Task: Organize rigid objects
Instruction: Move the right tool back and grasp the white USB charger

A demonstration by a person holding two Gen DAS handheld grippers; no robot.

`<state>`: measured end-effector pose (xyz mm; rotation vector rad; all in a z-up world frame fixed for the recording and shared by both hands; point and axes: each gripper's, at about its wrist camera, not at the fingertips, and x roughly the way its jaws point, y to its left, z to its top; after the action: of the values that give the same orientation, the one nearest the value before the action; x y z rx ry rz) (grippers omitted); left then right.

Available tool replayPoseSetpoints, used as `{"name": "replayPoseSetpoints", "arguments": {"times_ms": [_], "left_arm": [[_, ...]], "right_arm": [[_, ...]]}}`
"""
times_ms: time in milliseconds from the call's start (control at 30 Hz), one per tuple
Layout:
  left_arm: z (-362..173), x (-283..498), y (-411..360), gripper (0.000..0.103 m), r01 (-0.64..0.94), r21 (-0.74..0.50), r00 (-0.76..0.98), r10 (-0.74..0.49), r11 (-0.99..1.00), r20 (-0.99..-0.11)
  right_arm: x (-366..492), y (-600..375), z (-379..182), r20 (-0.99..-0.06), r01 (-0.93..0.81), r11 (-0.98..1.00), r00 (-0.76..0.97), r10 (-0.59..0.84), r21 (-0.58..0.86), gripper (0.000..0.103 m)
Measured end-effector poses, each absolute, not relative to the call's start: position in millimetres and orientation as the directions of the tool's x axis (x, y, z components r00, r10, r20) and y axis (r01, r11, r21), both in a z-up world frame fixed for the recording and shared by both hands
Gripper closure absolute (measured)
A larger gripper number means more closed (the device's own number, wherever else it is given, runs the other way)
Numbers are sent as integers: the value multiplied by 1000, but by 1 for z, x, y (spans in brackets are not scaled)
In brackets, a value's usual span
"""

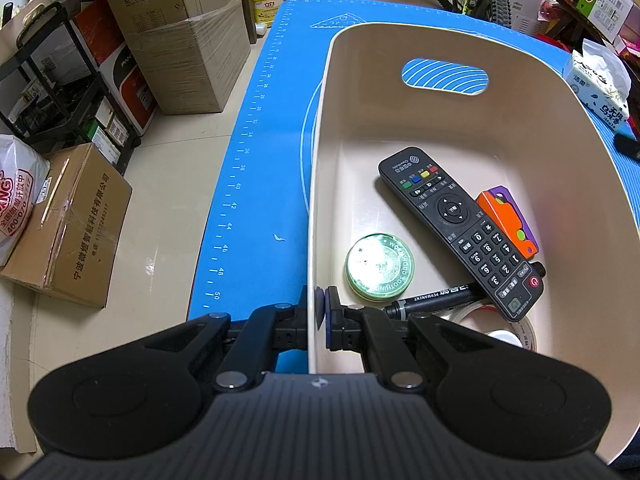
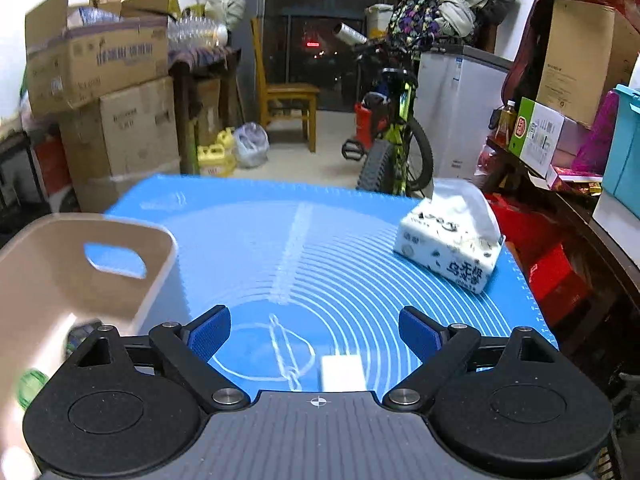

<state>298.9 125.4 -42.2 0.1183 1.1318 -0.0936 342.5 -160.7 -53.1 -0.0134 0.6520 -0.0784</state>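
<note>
Now our left gripper (image 1: 318, 308) pinches the beige basket (image 1: 440, 46) wall at lower centre; our right gripper (image 2: 314, 334) gapes above the white block (image 2: 342, 372).

A blue silicone mat (image 2: 360, 240) printed with white concentric rings and a ruler scale covers the table. A white soft pack of tissues (image 2: 452, 248) with dark lettering sits near its far right corner. Past the mat's far edge stand a wooden chair (image 2: 286, 96), a black and lime-green bicycle (image 2: 394, 136) and yellow plastic jugs (image 2: 216, 156). Stacked brown cardboard boxes (image 1: 176, 36) line the pale tiled floor (image 1: 172, 184) on the left, with a black metal shelf rack (image 1: 60, 92) beside them.
</note>
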Motion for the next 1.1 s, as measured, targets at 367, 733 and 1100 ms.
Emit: {"name": "replayPoseSetpoints", "arguments": {"times_ms": [367, 733, 1100], "left_arm": [[-42, 299, 125, 96, 134, 47, 422, -15, 990, -906], [-43, 299, 126, 96, 134, 50, 423, -12, 990, -906], [-43, 300, 125, 96, 132, 50, 422, -11, 990, -906]], "right_arm": [[362, -193, -108, -676, 139, 990, 732, -89, 19, 16], [371, -195, -134, -721, 121, 992, 686, -96, -17, 27], [368, -184, -132, -700, 33, 999, 713, -36, -17, 61]]}}
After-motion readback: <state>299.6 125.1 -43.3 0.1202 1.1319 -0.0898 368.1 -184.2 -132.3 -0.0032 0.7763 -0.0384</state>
